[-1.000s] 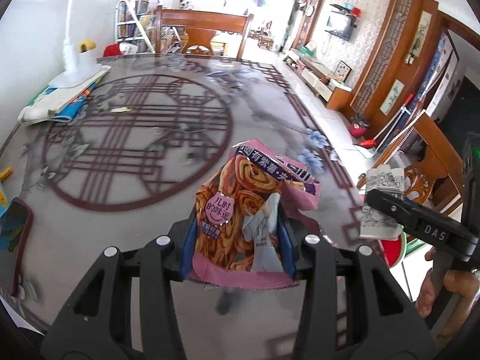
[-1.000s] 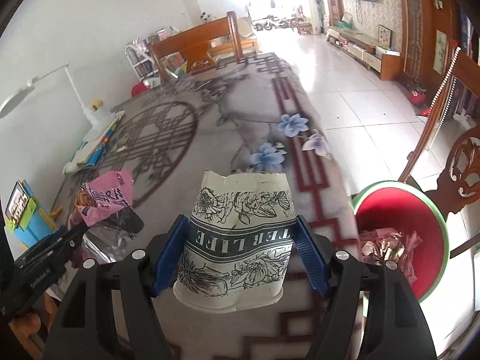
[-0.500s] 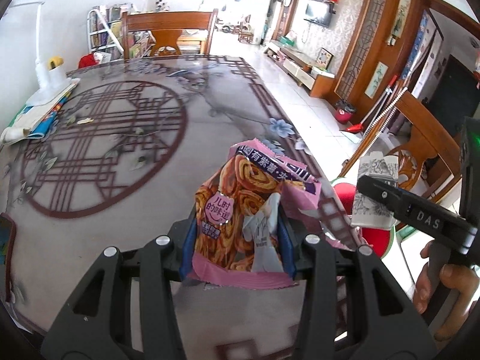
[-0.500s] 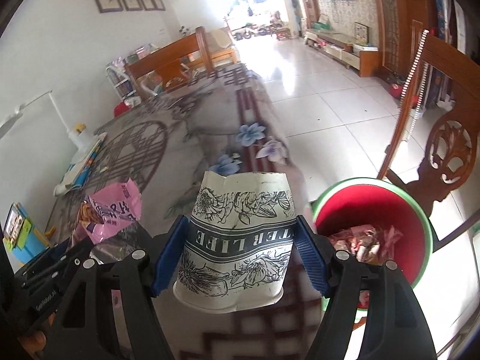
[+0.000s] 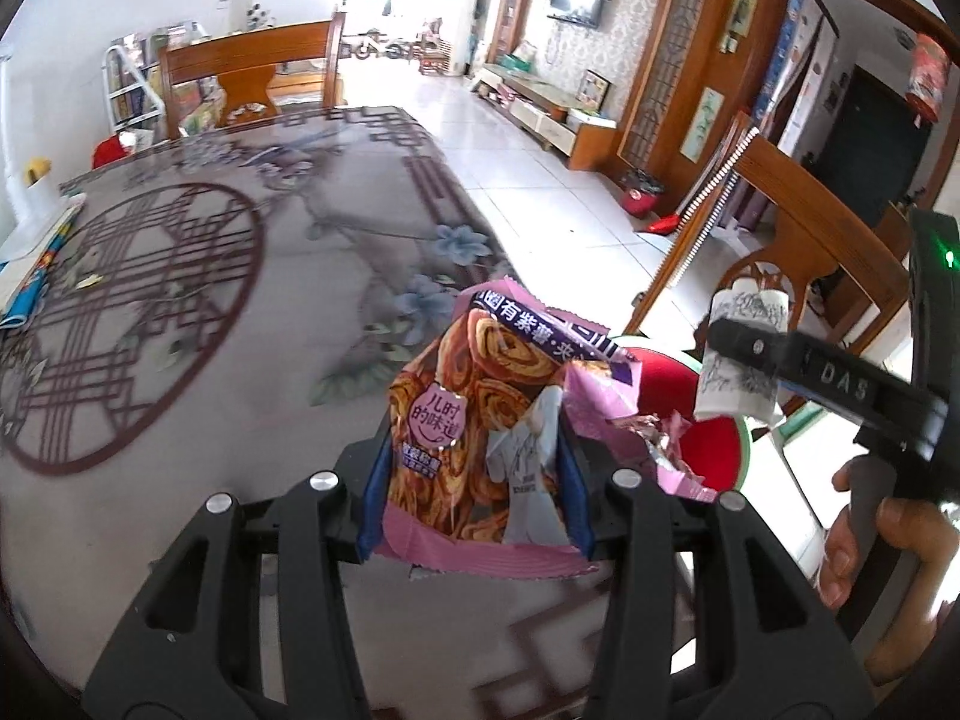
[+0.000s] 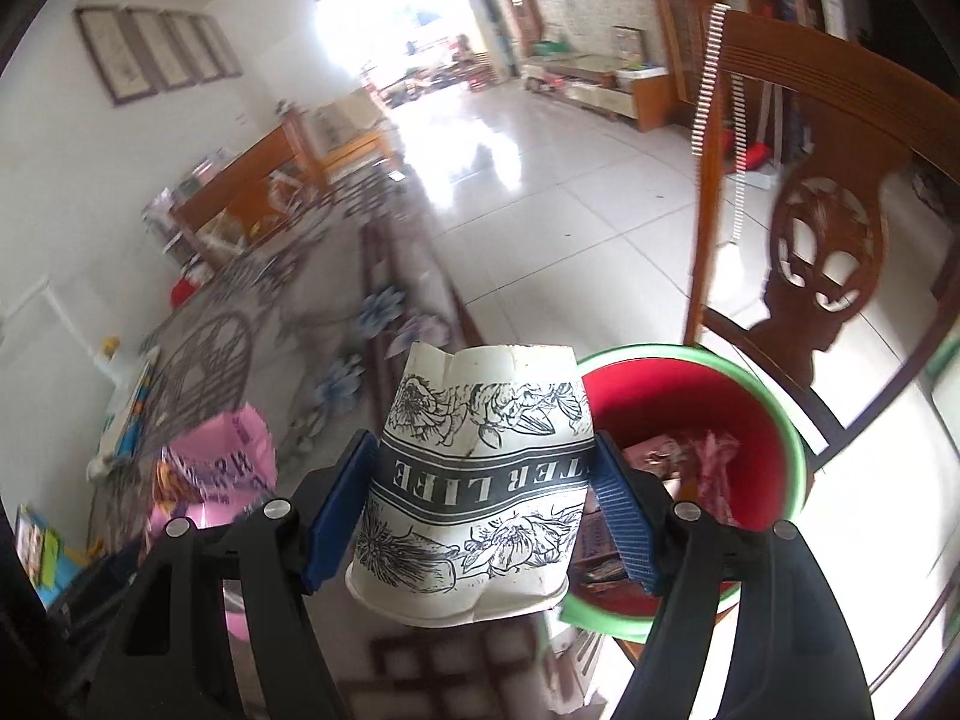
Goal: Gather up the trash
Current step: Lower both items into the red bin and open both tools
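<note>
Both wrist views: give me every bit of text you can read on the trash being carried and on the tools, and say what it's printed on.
"儿时的味道": round badge on the pink snack wrapper in the left gripper.
"有紫薯·夹": purple band at the wrapper's top; the rest is creased away.
"TER LIFE": upside down, dark band on the paper cup in the right gripper; the first letters are hidden.
"DAS": side of the right gripper.
The wrapper's small print is too small to read.

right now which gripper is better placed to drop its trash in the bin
Right. The right gripper holds its paper cup beside the bin; the left gripper holds its snack wrapper over the table, further off.
</note>
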Available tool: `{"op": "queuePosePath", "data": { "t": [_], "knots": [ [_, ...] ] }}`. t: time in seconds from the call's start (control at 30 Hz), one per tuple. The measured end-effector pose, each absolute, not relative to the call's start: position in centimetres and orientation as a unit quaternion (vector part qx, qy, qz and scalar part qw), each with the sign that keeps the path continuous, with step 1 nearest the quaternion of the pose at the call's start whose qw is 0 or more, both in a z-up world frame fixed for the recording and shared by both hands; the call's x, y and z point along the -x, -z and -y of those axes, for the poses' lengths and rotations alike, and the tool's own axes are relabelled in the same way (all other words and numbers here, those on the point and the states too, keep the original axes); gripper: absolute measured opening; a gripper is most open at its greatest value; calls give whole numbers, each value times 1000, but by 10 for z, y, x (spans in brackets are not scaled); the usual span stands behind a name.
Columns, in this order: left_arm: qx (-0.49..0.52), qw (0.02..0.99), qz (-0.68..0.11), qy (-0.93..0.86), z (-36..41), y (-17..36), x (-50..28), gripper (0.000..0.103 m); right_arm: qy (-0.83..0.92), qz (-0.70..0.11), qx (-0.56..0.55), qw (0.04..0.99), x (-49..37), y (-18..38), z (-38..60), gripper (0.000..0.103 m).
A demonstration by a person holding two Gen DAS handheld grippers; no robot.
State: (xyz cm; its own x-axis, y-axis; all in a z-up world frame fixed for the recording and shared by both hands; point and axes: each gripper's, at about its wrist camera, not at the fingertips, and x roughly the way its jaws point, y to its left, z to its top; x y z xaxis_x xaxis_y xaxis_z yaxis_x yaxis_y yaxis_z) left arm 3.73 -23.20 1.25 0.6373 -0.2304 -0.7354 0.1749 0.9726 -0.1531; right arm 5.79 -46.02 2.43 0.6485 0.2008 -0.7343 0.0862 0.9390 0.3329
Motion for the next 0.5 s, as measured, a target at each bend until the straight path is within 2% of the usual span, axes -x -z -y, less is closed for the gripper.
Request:
{"op": "queuePosePath", "data": {
  "t": [0.5],
  "knots": [
    [7,884,-434,176,311,8,-56,45,17,-416,-245,876,-58,-16,506,70]
  ]
}}
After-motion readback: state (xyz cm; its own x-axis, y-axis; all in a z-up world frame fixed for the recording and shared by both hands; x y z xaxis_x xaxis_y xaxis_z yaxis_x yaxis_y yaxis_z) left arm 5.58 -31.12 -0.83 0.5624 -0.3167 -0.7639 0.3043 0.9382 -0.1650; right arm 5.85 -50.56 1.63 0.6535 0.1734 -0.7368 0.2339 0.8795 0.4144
